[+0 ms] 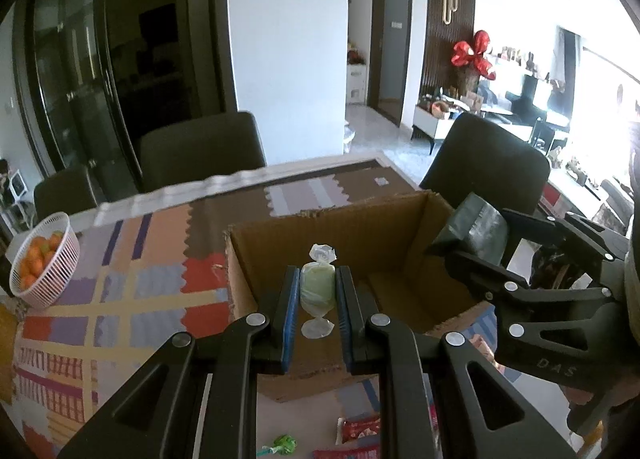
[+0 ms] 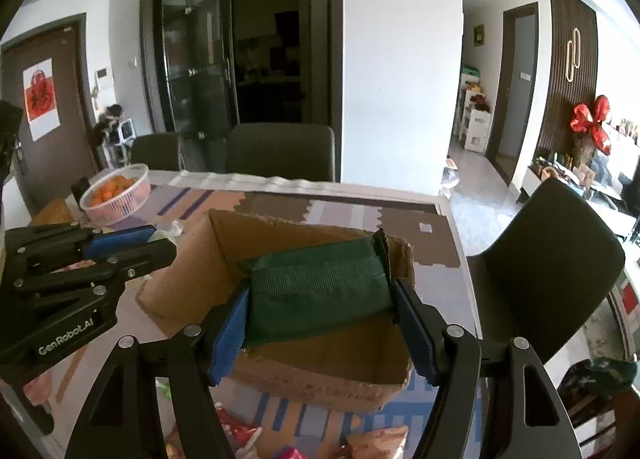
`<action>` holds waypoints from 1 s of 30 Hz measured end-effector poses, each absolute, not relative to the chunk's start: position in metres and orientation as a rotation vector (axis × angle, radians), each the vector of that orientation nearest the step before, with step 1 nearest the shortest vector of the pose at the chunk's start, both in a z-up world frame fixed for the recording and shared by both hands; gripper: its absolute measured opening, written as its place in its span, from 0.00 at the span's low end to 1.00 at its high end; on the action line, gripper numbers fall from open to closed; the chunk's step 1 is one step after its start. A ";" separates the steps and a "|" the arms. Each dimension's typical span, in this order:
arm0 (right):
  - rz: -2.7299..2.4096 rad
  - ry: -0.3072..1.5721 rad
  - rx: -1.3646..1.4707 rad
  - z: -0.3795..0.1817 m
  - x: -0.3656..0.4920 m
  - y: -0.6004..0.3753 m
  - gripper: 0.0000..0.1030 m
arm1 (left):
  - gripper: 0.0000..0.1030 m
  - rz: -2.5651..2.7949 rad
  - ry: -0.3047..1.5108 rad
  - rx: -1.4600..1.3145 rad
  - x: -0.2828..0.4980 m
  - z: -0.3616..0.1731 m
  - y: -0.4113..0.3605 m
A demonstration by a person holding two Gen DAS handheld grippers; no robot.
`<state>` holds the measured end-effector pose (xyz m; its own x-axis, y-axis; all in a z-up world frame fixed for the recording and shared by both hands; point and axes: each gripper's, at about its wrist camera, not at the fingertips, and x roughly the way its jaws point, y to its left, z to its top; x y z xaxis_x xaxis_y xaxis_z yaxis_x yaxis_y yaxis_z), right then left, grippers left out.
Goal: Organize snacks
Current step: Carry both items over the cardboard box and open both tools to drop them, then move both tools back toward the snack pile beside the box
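An open cardboard box (image 1: 400, 235) stands on the patterned table; it also shows in the right wrist view (image 2: 280, 379). My left gripper (image 1: 318, 291) is shut on a pale green wrapped candy (image 1: 318, 287) and holds it above the box's near left part. My right gripper (image 2: 320, 299) is shut on a dark green snack packet (image 2: 316, 291) and holds it over the box. In the left wrist view that packet (image 1: 472, 231) hangs over the box's right wall. The left gripper shows at the left of the right wrist view (image 2: 132, 239).
A pink basket of oranges (image 1: 44, 259) stands at the table's left; it also shows in the right wrist view (image 2: 116, 195). Loose snack packets (image 1: 358, 429) and a green lollipop (image 1: 282, 445) lie in front of the box. Dark chairs (image 1: 200, 151) stand around the table.
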<state>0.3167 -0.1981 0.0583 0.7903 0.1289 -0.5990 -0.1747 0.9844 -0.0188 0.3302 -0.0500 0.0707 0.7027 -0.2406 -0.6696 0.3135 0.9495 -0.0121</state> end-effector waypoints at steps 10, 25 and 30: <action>0.149 0.723 -0.037 0.039 0.338 -0.208 0.72 | 0.40 -0.295 0.767 0.093 0.344 0.059 -0.050; 0.138 0.604 -0.118 0.059 0.282 -0.191 0.82 | 0.55 -0.214 0.675 0.153 0.286 0.077 -0.025; 0.187 0.596 -0.123 0.065 0.259 -0.180 0.82 | 0.55 -0.230 0.654 0.150 0.255 0.083 -0.018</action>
<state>0.2588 -0.1803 0.0654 0.8113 0.1393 -0.5678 -0.2102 0.9758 -0.0609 0.2550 -0.0180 0.0833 0.7697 -0.1643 -0.6169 0.2586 0.9637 0.0660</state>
